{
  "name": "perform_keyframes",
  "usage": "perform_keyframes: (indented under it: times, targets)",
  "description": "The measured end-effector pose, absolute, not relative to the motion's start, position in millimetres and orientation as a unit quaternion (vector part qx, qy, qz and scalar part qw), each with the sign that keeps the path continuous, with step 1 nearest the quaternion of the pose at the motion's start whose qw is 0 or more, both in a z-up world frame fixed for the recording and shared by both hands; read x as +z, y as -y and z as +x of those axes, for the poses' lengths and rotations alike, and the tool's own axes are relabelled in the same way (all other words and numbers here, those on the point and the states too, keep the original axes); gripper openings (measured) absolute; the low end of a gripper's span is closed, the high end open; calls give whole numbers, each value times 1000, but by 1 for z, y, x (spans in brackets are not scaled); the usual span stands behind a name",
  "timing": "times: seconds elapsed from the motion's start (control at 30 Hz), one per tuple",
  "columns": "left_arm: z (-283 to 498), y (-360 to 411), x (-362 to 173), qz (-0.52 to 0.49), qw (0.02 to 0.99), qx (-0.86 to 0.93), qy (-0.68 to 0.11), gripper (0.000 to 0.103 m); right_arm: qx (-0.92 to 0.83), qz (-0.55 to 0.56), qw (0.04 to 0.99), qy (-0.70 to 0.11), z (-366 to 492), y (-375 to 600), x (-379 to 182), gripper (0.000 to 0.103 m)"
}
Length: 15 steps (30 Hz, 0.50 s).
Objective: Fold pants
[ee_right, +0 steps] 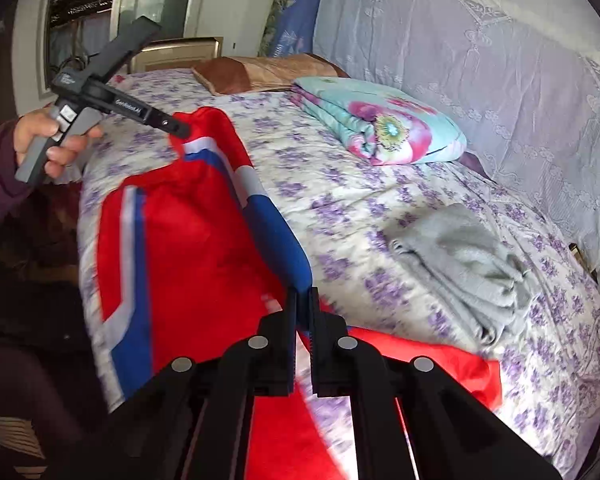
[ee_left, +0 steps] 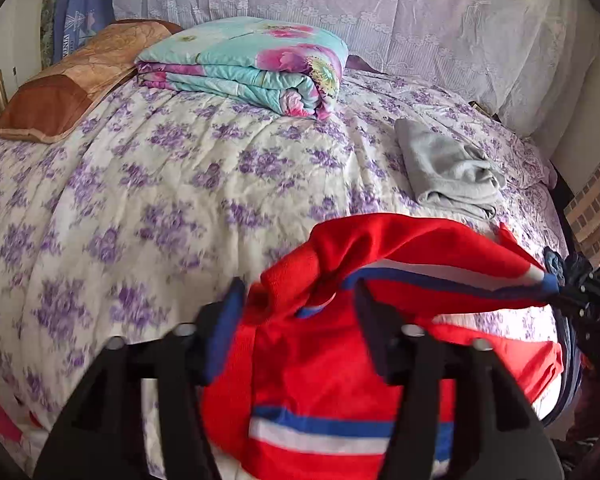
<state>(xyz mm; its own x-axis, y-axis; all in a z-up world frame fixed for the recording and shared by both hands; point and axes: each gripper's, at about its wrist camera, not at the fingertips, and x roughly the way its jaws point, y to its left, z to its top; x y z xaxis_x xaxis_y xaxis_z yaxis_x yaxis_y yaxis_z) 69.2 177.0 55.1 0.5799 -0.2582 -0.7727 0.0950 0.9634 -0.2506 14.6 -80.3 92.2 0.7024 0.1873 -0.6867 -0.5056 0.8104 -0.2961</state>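
Observation:
Red pants (ee_left: 328, 364) with blue and white side stripes hang over the near edge of the bed; they also show in the right wrist view (ee_right: 188, 248). My left gripper (ee_left: 300, 300) has its fingers wide apart around the raised waistband, with cloth draped between them. In the right wrist view the left gripper (ee_right: 180, 128) touches the far end of the pants. My right gripper (ee_right: 304, 300) is shut on the blue-striped edge of the pants and holds it up. In the left wrist view the right gripper (ee_left: 568, 284) pinches the stretched edge at the right.
The bed has a white cover (ee_left: 160, 184) with purple flowers. A folded grey garment (ee_left: 452, 172) lies to the right, a folded floral quilt (ee_left: 252, 60) at the back, and a brown pillow (ee_left: 72, 84) at the back left. A lace curtain (ee_left: 380, 8) hangs behind.

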Motion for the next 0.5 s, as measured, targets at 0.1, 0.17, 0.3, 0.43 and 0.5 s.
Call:
perform_keyframes:
  times: [0.1, 0.17, 0.3, 0.43, 0.5]
  targets:
    - [25, -193, 39, -143, 866, -104, -467, 90, 216, -219, 888, -343, -35, 68, 49, 6]
    - [8, -202, 21, -204, 837, -121, -493, 90, 216, -205, 887, -352, -53, 61, 17, 6]
    - [-1, -204, -10, -304, 787, -144, -517, 90, 210, -151, 895, -364, -55, 64, -19, 6]
    - [12, -195, -26, -354, 760, -152, -523, 90, 212, -125, 902, -355, -53, 71, -17, 6]
    - [15, -192, -30, -366, 754, -145, -525, 90, 211, -128, 905, -347, -57, 70, -14, 6]
